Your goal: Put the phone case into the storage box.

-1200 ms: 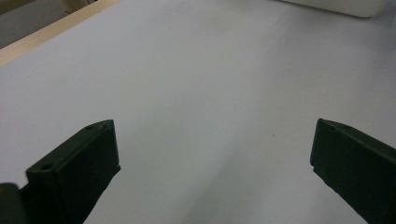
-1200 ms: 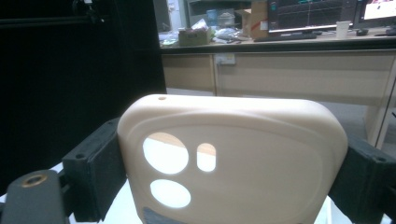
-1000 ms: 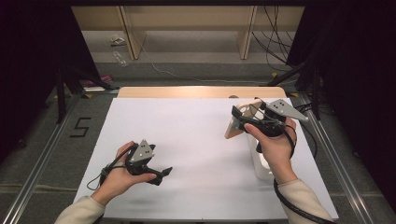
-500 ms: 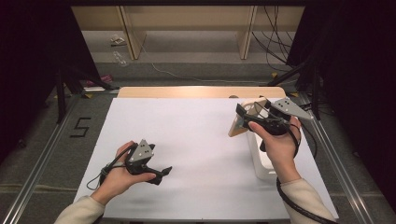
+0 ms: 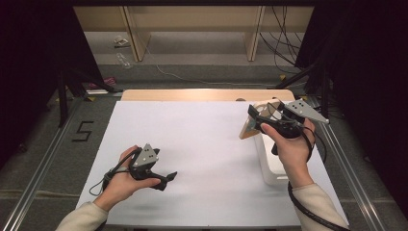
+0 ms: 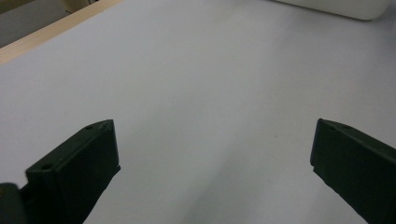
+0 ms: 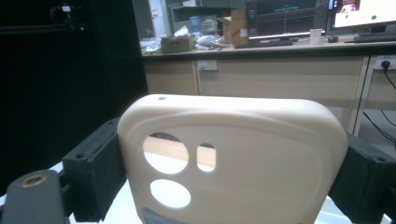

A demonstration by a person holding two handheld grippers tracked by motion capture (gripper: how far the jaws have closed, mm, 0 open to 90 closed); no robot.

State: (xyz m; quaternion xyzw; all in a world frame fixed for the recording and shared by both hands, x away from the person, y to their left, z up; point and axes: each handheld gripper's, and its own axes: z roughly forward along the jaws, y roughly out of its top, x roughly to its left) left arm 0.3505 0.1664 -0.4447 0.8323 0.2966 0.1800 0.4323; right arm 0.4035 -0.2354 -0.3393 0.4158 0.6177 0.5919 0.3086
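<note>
Jaws of the right gripper (image 5: pixel 254 122) are clamping a cream phone case (image 7: pixel 233 158); the left gripper (image 5: pixel 166 179) is gaping empty.
The case's lower edge is running off the frame bottom.

Right gripper (image 7: pixel 224 186) has a cream phone case (image 7: pixel 243 158) clamped w/ its black fingers (image 7: pixel 93 172) pressing on both edges. Case is upright, inner side facing the cam, w/ two round cutouts + a small rectangular one at its left. Behind it: a wooden desk (image 7: pixel 280 70) w/ monitors (image 7: pixel 289 16), a cardboard box (image 7: pixel 236 25) & clutter, dark curtain at left.
</note>
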